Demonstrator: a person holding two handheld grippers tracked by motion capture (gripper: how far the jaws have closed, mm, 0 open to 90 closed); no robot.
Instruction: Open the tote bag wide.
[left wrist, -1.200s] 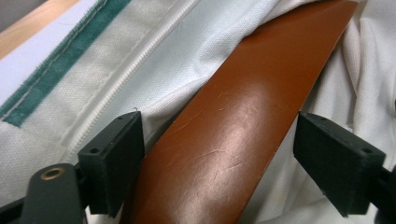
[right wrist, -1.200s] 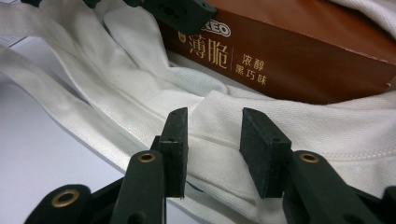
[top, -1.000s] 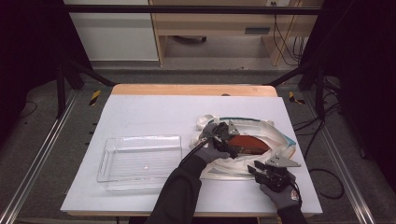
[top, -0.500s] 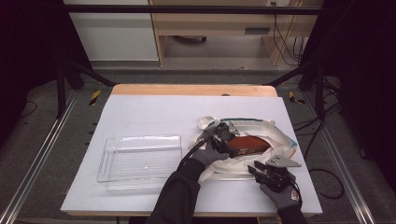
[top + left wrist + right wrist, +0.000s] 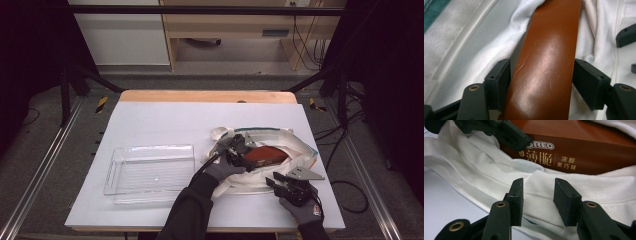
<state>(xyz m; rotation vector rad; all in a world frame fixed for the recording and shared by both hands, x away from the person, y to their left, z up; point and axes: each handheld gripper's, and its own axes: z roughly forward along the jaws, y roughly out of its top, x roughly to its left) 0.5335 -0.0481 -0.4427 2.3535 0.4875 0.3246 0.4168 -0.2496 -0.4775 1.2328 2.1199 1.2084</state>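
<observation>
A white cloth bag (image 5: 292, 141) with teal trim lies open at the table's right. A glossy brown Oreo box (image 5: 266, 155) sits inside it. My left gripper (image 5: 242, 150) reaches into the bag's mouth. In the left gripper view its pads lie against both long sides of the box (image 5: 546, 62); the jaws (image 5: 541, 75) closed in on it and have just eased open a little. My right gripper (image 5: 273, 183) stands at the bag's near edge. Its jaws (image 5: 537, 195) straddle the bag's hem (image 5: 537, 187) with a gap and have just been opening slightly; the fabric lies flat between them.
A clear plastic tray (image 5: 152, 148) stands empty left of the bag on the white table (image 5: 165, 117). A wooden strip runs along the table's far edge. Metal frame rails flank both sides, and cables hang at the far right.
My left gripper has edged a little to the right, deeper into the bag's mouth and onto the brown box. The right gripper and the bag have stayed put.
</observation>
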